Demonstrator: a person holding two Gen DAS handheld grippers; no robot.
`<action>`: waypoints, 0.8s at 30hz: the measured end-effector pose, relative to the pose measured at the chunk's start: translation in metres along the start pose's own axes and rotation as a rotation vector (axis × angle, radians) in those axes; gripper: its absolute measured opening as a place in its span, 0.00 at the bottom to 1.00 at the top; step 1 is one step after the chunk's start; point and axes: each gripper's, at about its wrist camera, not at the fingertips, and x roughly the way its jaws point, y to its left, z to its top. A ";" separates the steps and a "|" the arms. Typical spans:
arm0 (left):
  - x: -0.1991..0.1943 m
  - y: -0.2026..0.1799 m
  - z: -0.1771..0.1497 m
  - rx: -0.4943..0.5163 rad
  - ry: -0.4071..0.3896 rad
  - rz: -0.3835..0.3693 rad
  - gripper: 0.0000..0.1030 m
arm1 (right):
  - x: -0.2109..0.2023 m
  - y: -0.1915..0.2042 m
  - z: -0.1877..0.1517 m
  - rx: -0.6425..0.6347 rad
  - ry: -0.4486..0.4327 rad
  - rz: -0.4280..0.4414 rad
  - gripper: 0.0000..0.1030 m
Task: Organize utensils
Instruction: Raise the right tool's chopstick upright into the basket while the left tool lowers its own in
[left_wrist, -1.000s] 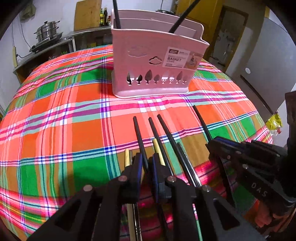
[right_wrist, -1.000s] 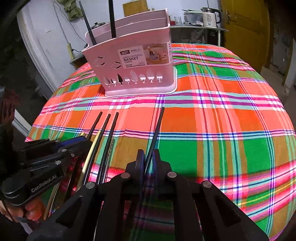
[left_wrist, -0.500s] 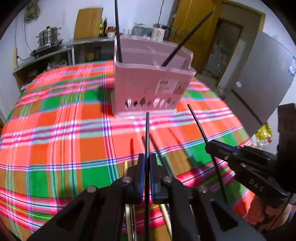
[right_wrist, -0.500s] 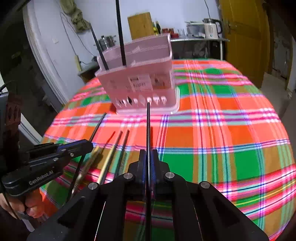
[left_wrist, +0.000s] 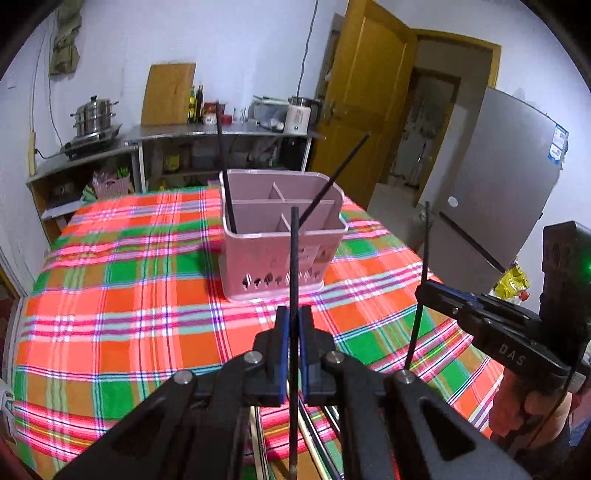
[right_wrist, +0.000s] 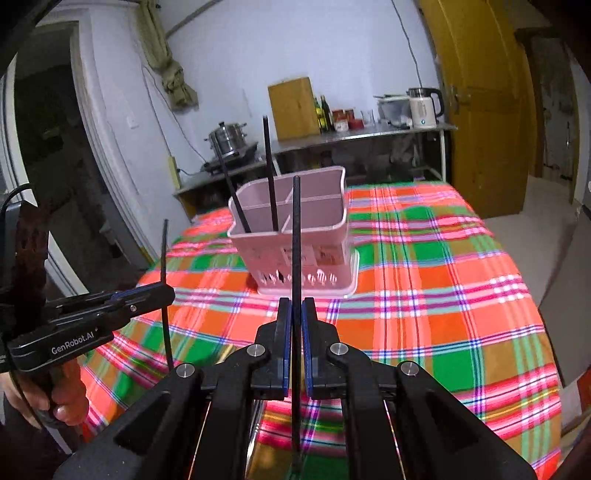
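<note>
A pink divided utensil basket stands in the middle of the plaid tablecloth with two black chopsticks upright in it. My left gripper is shut on a black chopstick, held upright above the table in front of the basket. My right gripper is shut on another black chopstick, also upright. Each gripper shows in the other's view. More chopsticks lie on the cloth below the left gripper.
The round table carries a red, green and orange plaid cloth. Behind it a steel counter holds a pot, bottles and a kettle. A yellow door and a grey fridge stand to the right.
Both grippers have lifted their chopsticks off the cloth and risen high above the table, so the basket's open top now shows from above.
</note>
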 end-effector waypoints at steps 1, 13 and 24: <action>-0.003 -0.001 0.002 0.003 -0.007 -0.001 0.05 | -0.002 0.000 0.001 -0.001 -0.006 0.002 0.05; -0.029 -0.006 0.017 0.032 -0.070 -0.001 0.05 | -0.022 0.007 0.012 -0.027 -0.068 0.013 0.05; -0.034 -0.005 0.037 0.043 -0.086 0.006 0.05 | -0.025 0.019 0.032 -0.063 -0.112 0.028 0.05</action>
